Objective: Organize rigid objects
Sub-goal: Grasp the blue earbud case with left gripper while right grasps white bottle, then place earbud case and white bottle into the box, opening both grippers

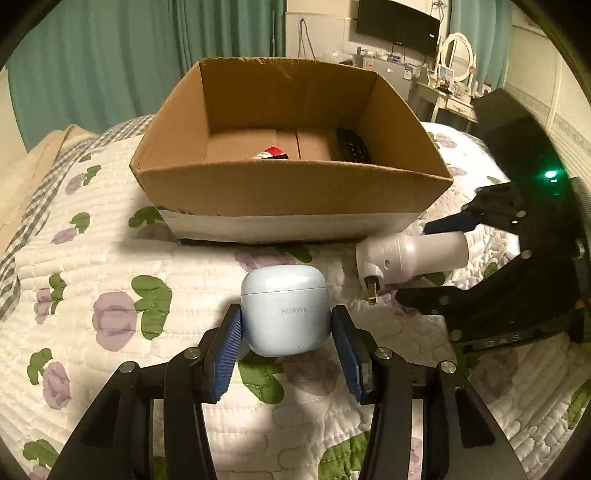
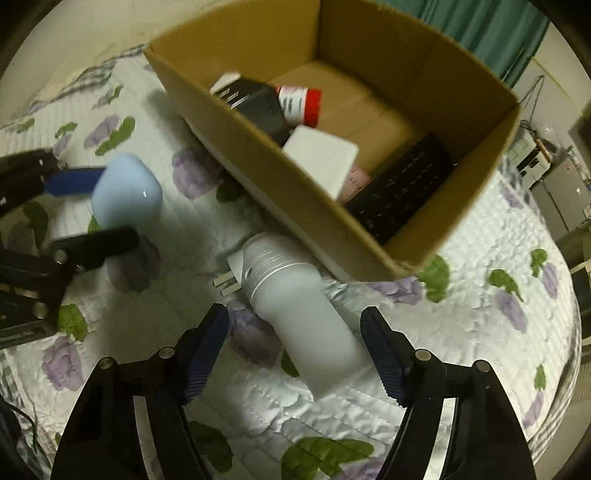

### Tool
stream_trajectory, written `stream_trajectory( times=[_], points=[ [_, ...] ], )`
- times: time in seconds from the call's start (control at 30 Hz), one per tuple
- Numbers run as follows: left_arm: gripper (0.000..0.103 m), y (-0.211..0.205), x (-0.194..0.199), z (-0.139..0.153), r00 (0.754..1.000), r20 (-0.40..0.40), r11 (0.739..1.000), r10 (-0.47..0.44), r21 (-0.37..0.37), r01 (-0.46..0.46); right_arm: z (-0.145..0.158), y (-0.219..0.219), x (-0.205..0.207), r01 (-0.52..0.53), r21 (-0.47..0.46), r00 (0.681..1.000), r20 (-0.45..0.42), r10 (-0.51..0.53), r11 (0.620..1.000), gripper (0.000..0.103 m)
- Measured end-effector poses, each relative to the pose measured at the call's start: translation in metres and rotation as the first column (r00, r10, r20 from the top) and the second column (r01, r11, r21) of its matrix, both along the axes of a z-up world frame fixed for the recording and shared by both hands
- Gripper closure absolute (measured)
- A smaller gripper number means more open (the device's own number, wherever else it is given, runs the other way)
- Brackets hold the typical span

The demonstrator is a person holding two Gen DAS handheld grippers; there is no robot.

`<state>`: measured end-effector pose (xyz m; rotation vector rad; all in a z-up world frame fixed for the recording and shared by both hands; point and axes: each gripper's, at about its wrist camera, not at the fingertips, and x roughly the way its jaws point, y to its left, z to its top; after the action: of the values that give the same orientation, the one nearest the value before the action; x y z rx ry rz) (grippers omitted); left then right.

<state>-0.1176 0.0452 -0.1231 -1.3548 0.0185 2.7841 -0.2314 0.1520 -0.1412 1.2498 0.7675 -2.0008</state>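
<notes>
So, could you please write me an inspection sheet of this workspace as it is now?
Surface: white floral quilt on a bed.
Job's things: open brown cardboard box; pale blue earbud case and white cylindrical plug-in device in front of it.
Clutter: red-capped bottle, black carton, white block and black remote, all in the box.
Grippers: left gripper jaws shut on the case; right gripper jaws open, astride the device.
Cables: thin wire on the far wall.
Surroundings: green curtains, wall television, oval mirror.

Pale blue earbud case (image 1: 285,309) upright at lower centre on the quilt, white plug-in light (image 1: 410,258) lying flat at right, open cardboard box (image 1: 291,192) above, holding small items
</notes>
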Motion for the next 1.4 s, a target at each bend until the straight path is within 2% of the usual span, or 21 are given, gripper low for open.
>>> stream_trajectory(
  times=[0.07, 0.13, 0.23, 0.47, 0.7, 0.9, 1.07, 1.4],
  points=[
    [0.054, 0.001, -0.004, 0.001, 1.000, 0.004, 1.000, -0.001, 0.001, 0.001, -0.003, -0.004, -0.003, -0.002, 0.003, 1.000, 0.014, 0.002, 1.000, 0.034],
    [0.054, 0.001, -0.008, -0.002, 1.000, 0.010, 1.000, 0.001, 0.004, -0.001, -0.007, -0.008, -0.006, -0.003, 0.007, 1.000, 0.030, 0.002, 1.000, 0.051],
    [0.054, -0.001, -0.003, 0.000, 1.000, 0.003, 1.000, 0.001, 0.010, -0.001, -0.008, -0.015, 0.004, -0.033, 0.031, 0.999, 0.019, 0.032, 0.999, 0.061],
    [0.054, -0.005, 0.003, 0.012, 1.000, -0.026, 1.000, 0.006, 0.016, -0.005, 0.001, -0.031, 0.035, -0.022, 0.088, 0.998, -0.057, 0.028, 0.996, 0.062],
    [0.054, -0.014, 0.022, 0.046, 0.996, -0.093, 0.999, 0.016, 0.032, -0.013, 0.042, -0.037, 0.068, 0.031, 0.044, 0.988, -0.151, -0.024, 0.999, 0.062],
    [0.054, -0.025, 0.035, 0.084, 0.986, -0.160, 0.999, 0.036, 0.044, -0.030, 0.090, -0.038, 0.092, 0.100, -0.049, 0.961, -0.254, -0.109, 0.994, 0.062],
    [0.054, -0.037, 0.036, 0.116, 0.977, -0.210, 0.998, 0.043, 0.047, -0.034, 0.128, -0.026, 0.100, 0.156, -0.177, 0.934, -0.295, -0.203, 0.972, 0.062],
    [0.054, -0.064, -0.006, 0.181, 0.950, -0.312, 0.999, 0.028, 0.048, -0.014, 0.208, -0.040, 0.078, 0.155, -0.320, 0.864, -0.414, -0.285, 0.935, 0.062]
  ],
)
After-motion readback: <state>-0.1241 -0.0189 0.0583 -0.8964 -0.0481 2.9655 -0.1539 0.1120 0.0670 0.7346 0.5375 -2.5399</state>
